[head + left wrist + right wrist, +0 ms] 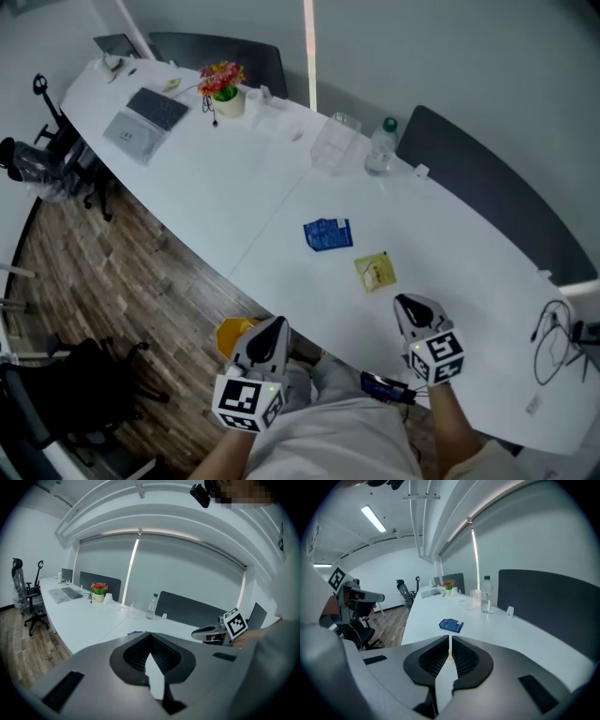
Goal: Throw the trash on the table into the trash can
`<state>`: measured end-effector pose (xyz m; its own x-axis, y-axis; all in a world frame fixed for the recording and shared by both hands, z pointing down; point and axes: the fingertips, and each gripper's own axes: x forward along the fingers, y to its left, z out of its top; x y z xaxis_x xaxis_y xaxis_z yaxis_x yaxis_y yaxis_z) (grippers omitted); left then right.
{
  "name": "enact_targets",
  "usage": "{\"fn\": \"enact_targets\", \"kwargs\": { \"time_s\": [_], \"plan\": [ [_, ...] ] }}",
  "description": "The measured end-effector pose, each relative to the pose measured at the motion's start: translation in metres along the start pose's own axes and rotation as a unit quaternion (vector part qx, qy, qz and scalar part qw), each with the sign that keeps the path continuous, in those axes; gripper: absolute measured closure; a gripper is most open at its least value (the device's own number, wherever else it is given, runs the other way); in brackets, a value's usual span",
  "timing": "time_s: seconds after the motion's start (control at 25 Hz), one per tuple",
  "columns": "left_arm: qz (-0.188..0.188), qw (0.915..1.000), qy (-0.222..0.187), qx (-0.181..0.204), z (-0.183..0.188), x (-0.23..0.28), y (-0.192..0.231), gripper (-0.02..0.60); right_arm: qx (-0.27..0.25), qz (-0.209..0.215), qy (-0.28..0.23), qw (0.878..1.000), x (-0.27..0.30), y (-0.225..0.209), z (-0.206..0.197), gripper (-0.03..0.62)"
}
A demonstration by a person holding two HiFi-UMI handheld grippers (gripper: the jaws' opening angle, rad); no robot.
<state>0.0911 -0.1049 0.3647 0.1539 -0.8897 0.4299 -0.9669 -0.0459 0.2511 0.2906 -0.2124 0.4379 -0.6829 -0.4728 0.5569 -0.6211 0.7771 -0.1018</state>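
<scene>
Tongs both closed and empty: left tongs (273, 328) off the near edge of the white desk (234, 197), right tongs (406, 303) over it near the yellow crumpled paper scrap (375, 272), blue crinkled plastic wrapper (328, 233) beyond; both scraps I judge light, soft, flat-lying, so I'd pinch a raised crease.
</scene>
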Motion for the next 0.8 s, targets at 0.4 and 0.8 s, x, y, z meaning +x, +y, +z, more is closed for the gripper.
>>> {"fn": "enact_targets", "kwargs": {
  "time_s": [0.4,0.8],
  "plan": [
    [-0.001,0.9989,0.044,-0.014,-0.029,0.024,-0.016,0.581,-0.133,0.001,0.073,0.988,0.058,-0.001,-0.06,0.453],
    [0.005,0.9973,0.066,-0.03,-0.051,0.028,0.001,0.581,-0.234,-0.042,0.109,0.965,0.096,0.007,-0.074,0.401]
  ]
}}
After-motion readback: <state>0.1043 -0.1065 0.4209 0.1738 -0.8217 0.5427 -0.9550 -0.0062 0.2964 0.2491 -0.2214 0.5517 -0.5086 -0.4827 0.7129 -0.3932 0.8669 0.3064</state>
